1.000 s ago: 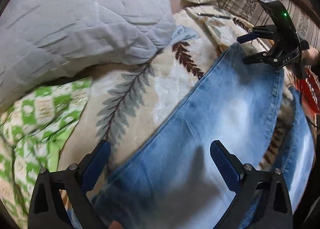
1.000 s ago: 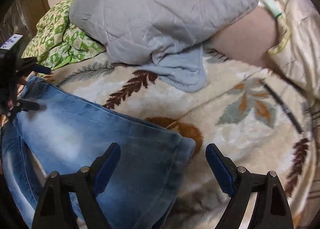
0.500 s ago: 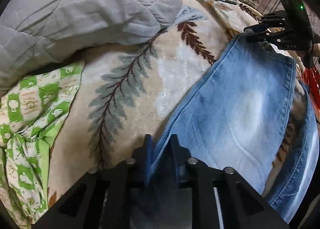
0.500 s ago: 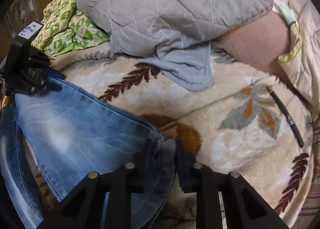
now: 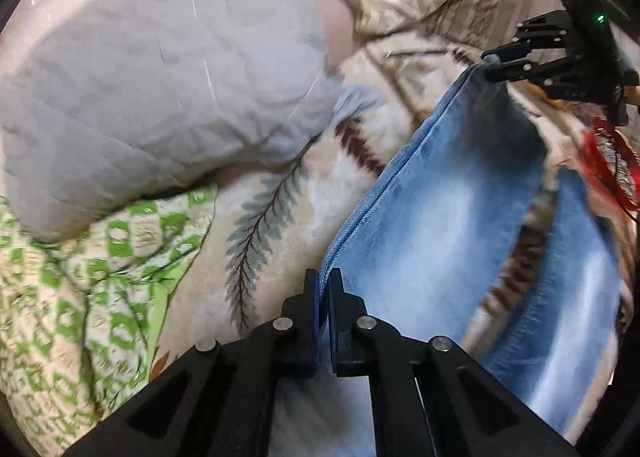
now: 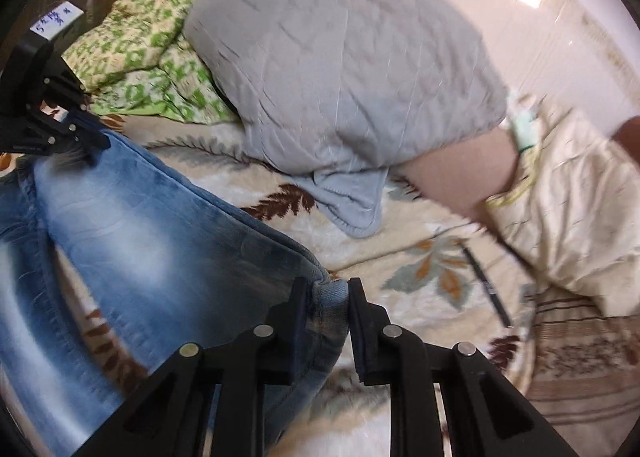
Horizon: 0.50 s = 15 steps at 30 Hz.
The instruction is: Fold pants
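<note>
Light blue jeans (image 5: 448,217) lie on a cream leaf-print blanket (image 5: 280,193). My left gripper (image 5: 323,277) is shut on one corner of the jeans' edge. My right gripper (image 6: 328,289) is shut on the other corner of the same edge (image 6: 330,297). Each gripper shows in the other's view: the right one at the upper right (image 5: 496,65), the left one at the far left (image 6: 92,137). The held edge stretches between them, lifted off the blanket. A second layer of the jeans (image 6: 24,277) lies below.
A grey quilted cushion (image 6: 340,57) and a green patterned cloth (image 6: 144,57) lie behind the jeans. A cream cloth (image 6: 572,217) and a black pen (image 6: 488,285) are to the right. Something red (image 5: 612,169) is by the jeans' far edge.
Both grippers went from open to shut on the jeans' edge, then lifted it off the blanket. The cameras now sit higher and tilt more toward the cushion.
</note>
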Tool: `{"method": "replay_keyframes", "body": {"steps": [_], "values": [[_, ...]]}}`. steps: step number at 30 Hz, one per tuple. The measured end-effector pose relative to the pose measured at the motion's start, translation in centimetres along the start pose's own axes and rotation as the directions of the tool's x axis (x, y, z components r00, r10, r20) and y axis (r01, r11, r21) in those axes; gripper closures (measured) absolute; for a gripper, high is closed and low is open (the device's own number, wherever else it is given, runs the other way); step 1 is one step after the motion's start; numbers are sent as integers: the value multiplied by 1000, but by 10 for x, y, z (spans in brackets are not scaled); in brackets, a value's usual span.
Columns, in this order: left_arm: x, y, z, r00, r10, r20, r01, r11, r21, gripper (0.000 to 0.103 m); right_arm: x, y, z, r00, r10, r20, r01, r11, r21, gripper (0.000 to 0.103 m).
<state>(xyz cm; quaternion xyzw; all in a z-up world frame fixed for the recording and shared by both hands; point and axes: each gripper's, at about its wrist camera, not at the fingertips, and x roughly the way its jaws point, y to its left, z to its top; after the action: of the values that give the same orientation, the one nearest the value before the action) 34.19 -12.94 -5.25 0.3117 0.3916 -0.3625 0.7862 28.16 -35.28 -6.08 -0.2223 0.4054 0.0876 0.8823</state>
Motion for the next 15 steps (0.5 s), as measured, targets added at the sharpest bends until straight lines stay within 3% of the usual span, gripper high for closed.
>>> {"method": "replay_keyframes", "body": {"steps": [9,15], "values": [[-101,-94,-48,987,51,152,-64,995,77,100,-111,52,-65,989,-113,94,117,992,-43,83],[-111,-167,-112,988,29,149,-49,990,135,100,-138,87,-132,995,-91,48,92,995,-23,83]]}}
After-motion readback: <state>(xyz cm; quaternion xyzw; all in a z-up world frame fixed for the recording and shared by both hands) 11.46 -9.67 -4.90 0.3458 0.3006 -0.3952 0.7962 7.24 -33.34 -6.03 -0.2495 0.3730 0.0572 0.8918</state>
